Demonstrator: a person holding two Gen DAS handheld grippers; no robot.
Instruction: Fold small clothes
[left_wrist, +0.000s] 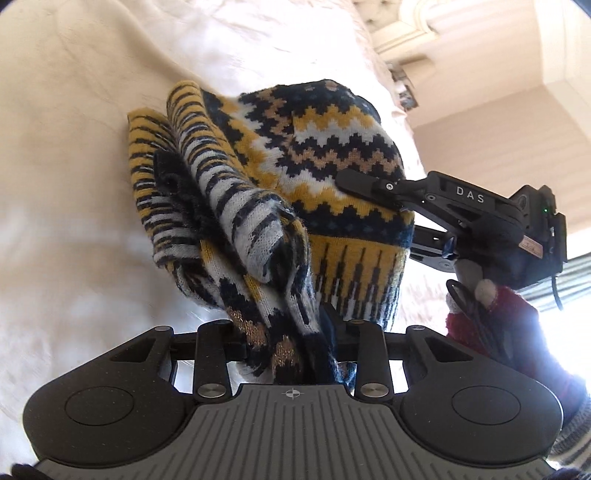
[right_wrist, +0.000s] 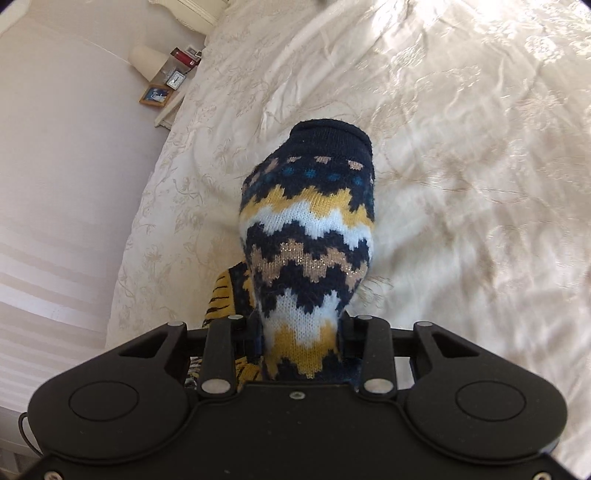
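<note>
Both claws grip one patterned sock (left_wrist: 332, 147), lifted above the cream bedspread (right_wrist: 461, 147). The bed's edge runs along the left side in the right view, with plenty of open cover beyond. Left claw (left_wrist: 291, 332) is clamped on bunched knit; right claw (right_wrist: 301, 328) is pinched tight on the zigzag part, toe pointing away.

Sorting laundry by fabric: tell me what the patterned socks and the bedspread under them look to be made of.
Socks: soft knitted yarn, probably wool or acrylic; visible stitches, fuzzy surface, and glinting metallic thread in the tan zigzags. Bedspread: smooth woven fabric with a satin-like sheen, cream, with a tone-on-tone floral pattern, possibly jacquard or embroidered; the exact fibre cannot be told.
</note>
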